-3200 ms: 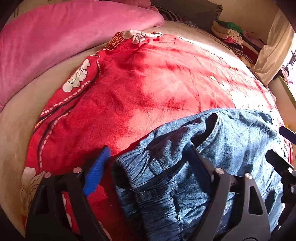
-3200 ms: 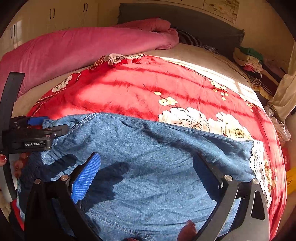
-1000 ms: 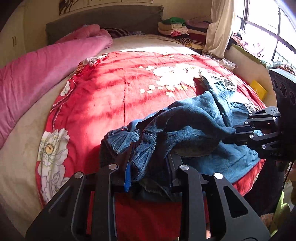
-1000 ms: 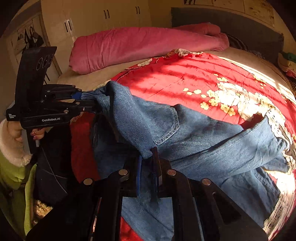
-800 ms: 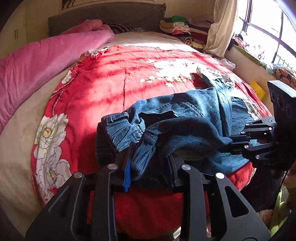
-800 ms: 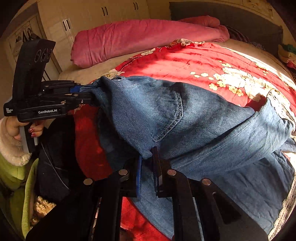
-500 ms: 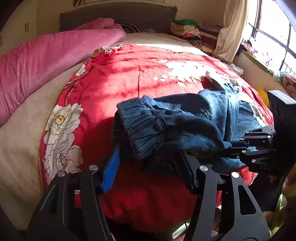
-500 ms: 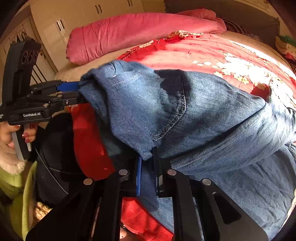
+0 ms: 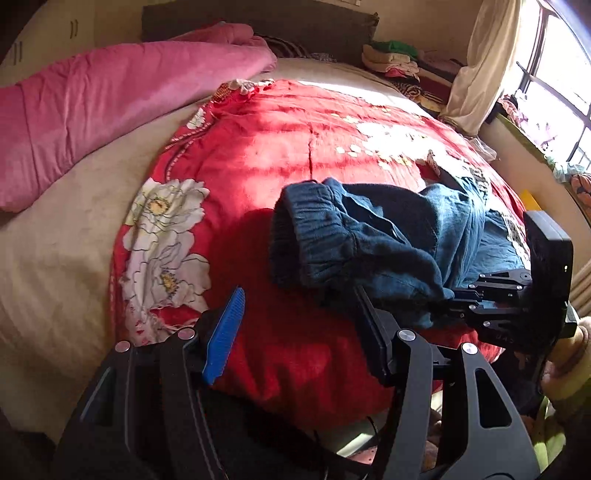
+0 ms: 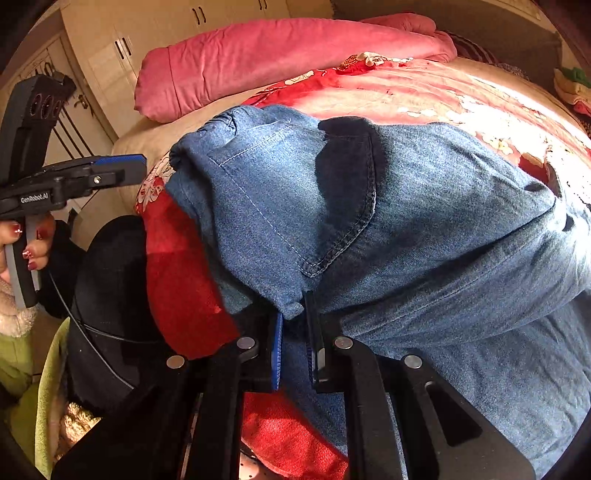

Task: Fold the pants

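The jeans [image 10: 424, 221] lie bunched near the close edge of the bed, doubled over themselves, with the gathered waistband [image 9: 314, 232] hanging free toward our left and a stitched back pocket [image 10: 325, 206] facing up. We have the right gripper [image 10: 293, 343] clenched on a fold of denim below that pocket, its fingers pressed close with only cloth between them. Our left gripper [image 9: 299, 317] is released, its blue pad [image 9: 225, 332] and dark finger spread wide and set just short of the waistband, not touching it (from the right wrist view the same gripper [image 10: 122, 168] shows side-on, clear of the cloth, held in a hand [image 10: 26, 243] with red nails).

Under the jeans is a red quilt [image 9: 277, 147] with large white flowers, striped with sunlight, draped over the near edge of the bed. Beyond it runs a bare beige sheet [image 9: 55, 258], and along the far left side lies a rolled pink blanket [image 9: 92, 99]. At the head stands a dark headboard [image 9: 258, 18], with a stack of folded clothes [image 9: 391, 59] beside it. A cream curtain [image 9: 480, 66] hangs by the window [image 9: 561, 85] on the right, and pale cupboards [image 10: 110, 55] line the wall on the left
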The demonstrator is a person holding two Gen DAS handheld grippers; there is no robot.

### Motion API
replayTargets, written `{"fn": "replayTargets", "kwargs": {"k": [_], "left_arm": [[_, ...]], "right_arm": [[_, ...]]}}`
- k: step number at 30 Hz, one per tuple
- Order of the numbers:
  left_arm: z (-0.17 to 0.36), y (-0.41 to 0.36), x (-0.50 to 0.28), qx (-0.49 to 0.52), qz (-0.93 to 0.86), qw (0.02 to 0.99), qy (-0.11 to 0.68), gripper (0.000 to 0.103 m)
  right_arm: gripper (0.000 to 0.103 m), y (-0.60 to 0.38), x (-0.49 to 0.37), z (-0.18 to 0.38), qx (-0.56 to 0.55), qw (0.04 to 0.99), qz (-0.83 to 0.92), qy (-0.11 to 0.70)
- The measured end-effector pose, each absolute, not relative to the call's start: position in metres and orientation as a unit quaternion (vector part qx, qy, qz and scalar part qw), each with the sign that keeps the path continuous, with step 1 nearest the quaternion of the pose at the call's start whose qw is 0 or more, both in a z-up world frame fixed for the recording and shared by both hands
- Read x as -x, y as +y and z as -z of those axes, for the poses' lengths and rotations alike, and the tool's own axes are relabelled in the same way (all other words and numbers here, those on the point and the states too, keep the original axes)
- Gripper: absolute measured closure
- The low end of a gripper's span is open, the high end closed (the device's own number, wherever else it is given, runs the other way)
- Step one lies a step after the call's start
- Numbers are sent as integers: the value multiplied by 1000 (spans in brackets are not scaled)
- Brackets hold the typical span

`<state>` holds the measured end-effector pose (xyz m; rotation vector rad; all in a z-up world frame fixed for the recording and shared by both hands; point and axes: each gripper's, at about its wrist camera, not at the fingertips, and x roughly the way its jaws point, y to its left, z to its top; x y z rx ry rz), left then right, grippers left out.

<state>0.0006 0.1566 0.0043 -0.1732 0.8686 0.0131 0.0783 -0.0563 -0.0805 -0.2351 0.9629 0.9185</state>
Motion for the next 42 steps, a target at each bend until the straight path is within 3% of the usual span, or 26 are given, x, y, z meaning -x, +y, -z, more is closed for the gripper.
{"fn": "replayTargets", "kwargs": {"k": [6,9,12,15,19,23,28,31,32,34,42], "left_arm": [[-30,124,-28,81,49,918,386,53],[-15,94,-57,93,108,902,407,81],[12,73,-72,64,108,889,441,89],[46,72,-71,42,90,872,480,89],[59,87,-58,71,97,869,480,89],[62,88,-56,69,101,871,476,89],[66,87,-61,69,100,873,473,89],[52,86,-56,69,97,877,465,88],[45,85,-53,68,97,880,459,86],[27,81,-46,65,103,888,443,62],[-11,22,-57,37,180,896,405,55]], "right_arm": [[90,-64,-79,83,82,783,-422,449],[90,-73,-78,78,74,783,-421,451],[85,-94,-77,65,40,788,-419,450],[72,-111,-77,49,24,806,-407,429],[70,-111,-88,43,16,815,-397,420],[63,-97,-104,73,47,806,-362,466],[63,-103,-107,83,27,806,-361,468],[51,-125,-105,57,-22,806,-383,451],[46,-134,-104,45,-26,813,-382,439],[42,-154,-107,25,-33,830,-366,419],[27,-211,-157,-16,-39,868,-287,403]]}}
